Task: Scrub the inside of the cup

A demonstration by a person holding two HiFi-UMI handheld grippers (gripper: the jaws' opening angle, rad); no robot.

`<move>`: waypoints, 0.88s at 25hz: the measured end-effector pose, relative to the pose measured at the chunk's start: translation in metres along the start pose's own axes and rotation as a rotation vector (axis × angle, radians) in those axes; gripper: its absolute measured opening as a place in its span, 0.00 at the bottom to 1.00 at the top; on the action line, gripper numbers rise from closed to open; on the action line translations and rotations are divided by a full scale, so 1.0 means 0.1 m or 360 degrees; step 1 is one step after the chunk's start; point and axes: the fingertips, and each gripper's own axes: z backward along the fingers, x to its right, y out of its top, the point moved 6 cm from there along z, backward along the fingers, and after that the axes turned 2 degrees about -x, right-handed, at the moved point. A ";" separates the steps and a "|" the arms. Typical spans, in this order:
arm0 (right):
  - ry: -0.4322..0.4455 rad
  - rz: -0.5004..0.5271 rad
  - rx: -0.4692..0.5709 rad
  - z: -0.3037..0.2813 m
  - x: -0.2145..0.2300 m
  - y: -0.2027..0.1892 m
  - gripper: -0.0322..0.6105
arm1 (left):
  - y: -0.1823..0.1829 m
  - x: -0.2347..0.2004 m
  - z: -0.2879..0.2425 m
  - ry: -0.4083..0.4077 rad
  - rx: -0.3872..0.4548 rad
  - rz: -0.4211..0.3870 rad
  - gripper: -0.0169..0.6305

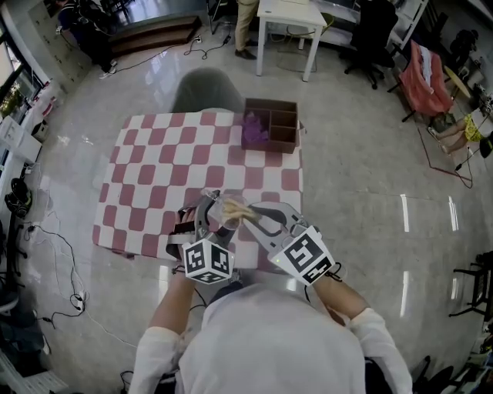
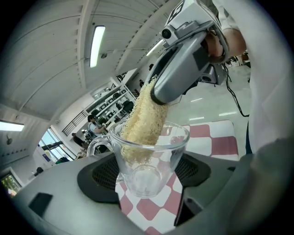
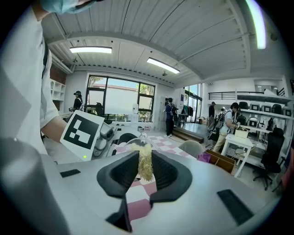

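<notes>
A clear glass cup (image 2: pixel 147 158) with a handle is held between the jaws of my left gripper (image 2: pixel 146 181), tilted toward me. A pale loofah scrubber (image 2: pixel 146 124) reaches down into the cup, and my right gripper (image 3: pixel 145 170) is shut on the loofah's (image 3: pixel 145 166) upper end. In the head view both grippers meet above the near edge of the checkered table (image 1: pixel 166 158), the left gripper (image 1: pixel 202 219) under the cup (image 1: pixel 228 211) and the right gripper (image 1: pixel 258 219) coming in from the right with the loofah (image 1: pixel 239 209).
A brown divided box (image 1: pixel 272 124) with purple items sits at the table's far right corner. A grey chair (image 1: pixel 205 92) stands behind the table. A white table (image 1: pixel 289 23) and people stand farther back. Cables (image 1: pixel 58 269) lie on the floor to the left.
</notes>
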 end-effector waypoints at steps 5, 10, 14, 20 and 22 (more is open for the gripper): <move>-0.0049 0.0100 -0.0091 -0.02 0.01 -0.02 0.19 | 0.00 0.02 0.01 -0.0003 -0.0008 -0.0030 0.58; 0.0014 0.0124 -0.0213 -0.06 -0.07 -0.14 0.19 | -0.06 0.01 -0.02 0.0003 -0.0033 -0.0038 0.58; 0.0111 0.0049 -0.0196 -0.05 -0.12 -0.12 0.19 | -0.06 0.03 -0.03 -0.0018 -0.0044 -0.0032 0.58; 0.0070 0.0021 -0.0138 -0.08 -0.03 -0.04 0.19 | -0.06 0.10 -0.05 -0.0053 -0.0040 -0.0028 0.58; 0.0021 0.0037 -0.0134 -0.08 0.02 -0.03 0.19 | -0.06 0.12 -0.06 -0.0056 -0.0037 -0.0030 0.58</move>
